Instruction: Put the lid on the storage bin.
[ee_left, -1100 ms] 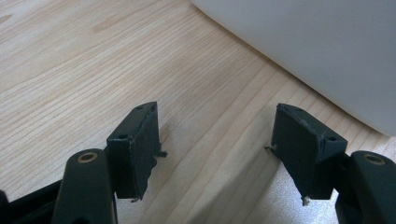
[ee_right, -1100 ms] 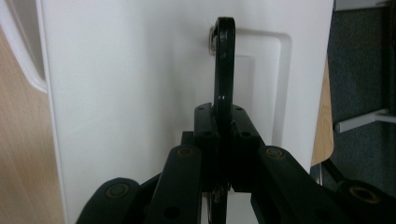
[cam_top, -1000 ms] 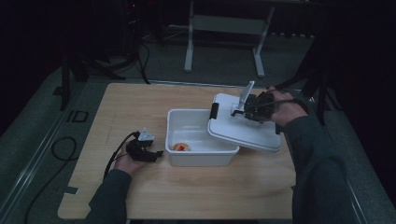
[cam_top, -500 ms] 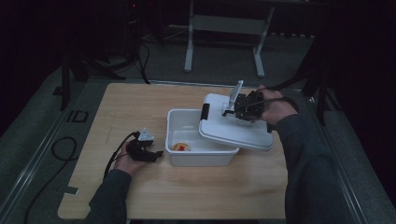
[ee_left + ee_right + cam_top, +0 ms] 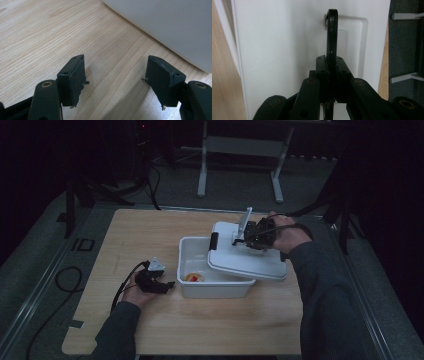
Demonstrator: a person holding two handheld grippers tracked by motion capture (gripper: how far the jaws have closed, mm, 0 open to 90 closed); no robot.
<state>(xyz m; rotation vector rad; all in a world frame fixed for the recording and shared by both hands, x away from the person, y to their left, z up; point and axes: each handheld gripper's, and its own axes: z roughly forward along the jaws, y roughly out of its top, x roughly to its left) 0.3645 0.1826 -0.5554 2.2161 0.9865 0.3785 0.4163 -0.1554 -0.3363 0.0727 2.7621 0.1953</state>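
A white plastic bin (image 5: 212,287) stands near the middle of the wooden table, with a small orange and yellow item (image 5: 194,278) on its floor. Its white lid (image 5: 245,257) lies tilted over the bin's right half. My right gripper (image 5: 239,240) is shut on the lid's black handle (image 5: 332,32), which stands up between the jaws in the right gripper view. My left gripper (image 5: 169,285) rests on the table just left of the bin, open with nothing between its fingers (image 5: 72,80). The bin's white wall (image 5: 170,25) crosses the top of the left gripper view.
The wooden table (image 5: 150,235) has bare room at the left and front. A black cable (image 5: 65,280) trails off its left edge onto the grey floor. A white metal stand (image 5: 240,150) sits on the floor beyond the table.
My right gripper has carried the lid to the left, further over the bin. The left gripper has stayed in place.
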